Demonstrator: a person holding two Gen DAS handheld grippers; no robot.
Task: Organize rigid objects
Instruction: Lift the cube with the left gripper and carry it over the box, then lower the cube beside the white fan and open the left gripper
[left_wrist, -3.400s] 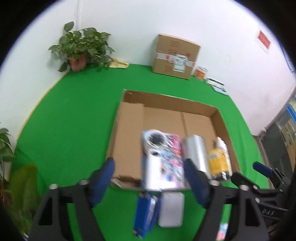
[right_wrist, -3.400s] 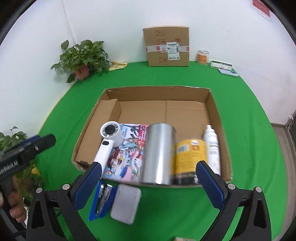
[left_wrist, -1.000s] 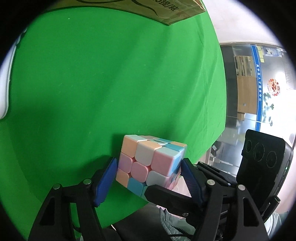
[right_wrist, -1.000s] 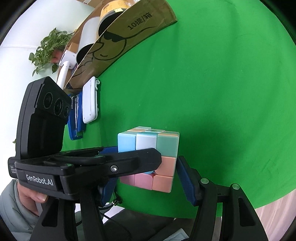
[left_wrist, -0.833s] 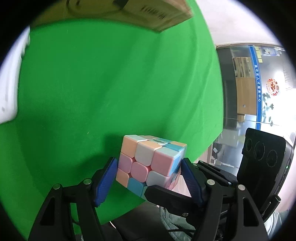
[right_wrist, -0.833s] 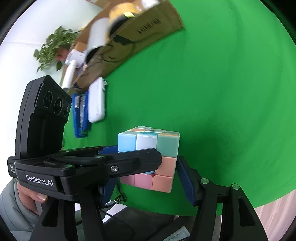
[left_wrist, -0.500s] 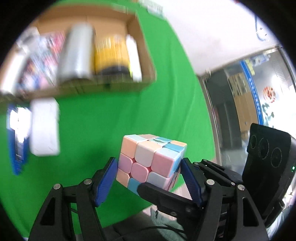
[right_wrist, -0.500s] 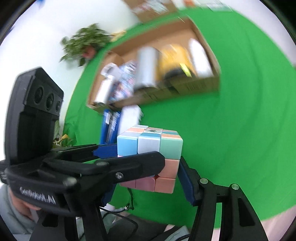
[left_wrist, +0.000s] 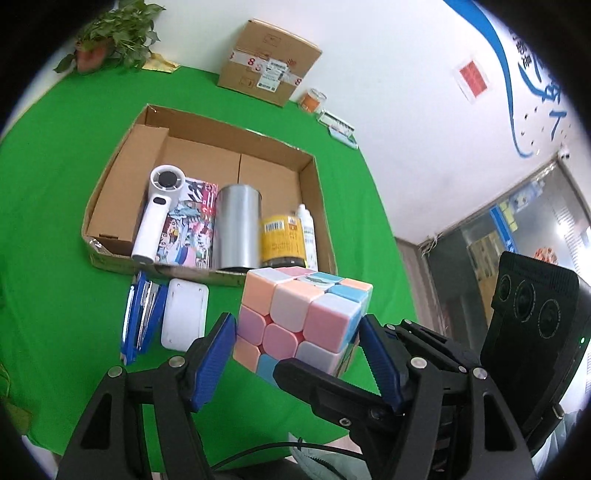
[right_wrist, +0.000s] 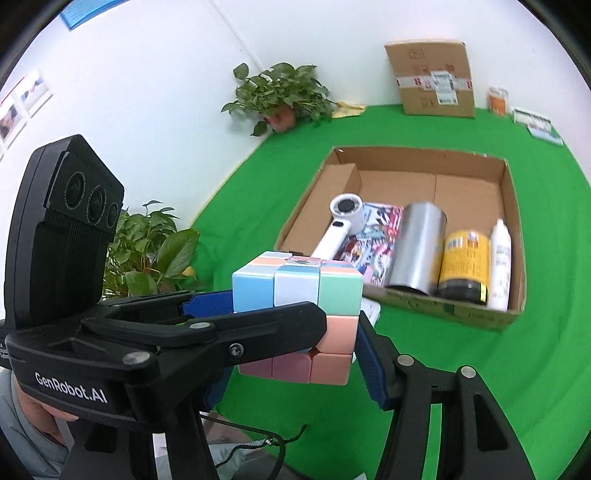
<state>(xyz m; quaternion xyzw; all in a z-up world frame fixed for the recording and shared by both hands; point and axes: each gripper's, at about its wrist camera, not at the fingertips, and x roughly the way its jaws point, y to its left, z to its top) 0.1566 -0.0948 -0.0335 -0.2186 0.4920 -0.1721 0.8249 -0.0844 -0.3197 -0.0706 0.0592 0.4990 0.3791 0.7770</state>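
A table is being covered by a bright green cloth (left_wrist: 66, 184), set against white walls. Near the far wall a sealed cardboard parcel (left_wrist: 267, 72) and a potted plant (left_wrist: 110, 37) are standing on the cloth, with a small orange jar (left_wrist: 312, 101) just beside the parcel. A second leafy plant (right_wrist: 155, 243) is showing at the table's left edge in the right wrist view.

An open, shallow cardboard box (left_wrist: 317, 206) is lying in the middle of the cloth. Inside it, along the near wall, a white handheld fan (left_wrist: 157, 218), a colourful booklet (left_wrist: 190, 229), a silver can (left_wrist: 236, 230), a yellow-labelled jar (left_wrist: 282, 240) and a white bottle (left_wrist: 308, 234) are being kept side by side, all on their sides. Outside the box, just in front of its near wall, a blue stapler (left_wrist: 142, 319) and a white rectangular case (left_wrist: 184, 314) are lying next to each other.

A pastel puzzle cube (left_wrist: 299, 319) is being held in the air above the near edge of the table. It is being gripped by the left gripper (left_wrist: 297, 350) and the right gripper (right_wrist: 295, 339) at once, each pair of blue pads pressing opposite faces.

Compared with a second ago, when mostly bare cloth was in view, both cameras are now being pointed toward the box
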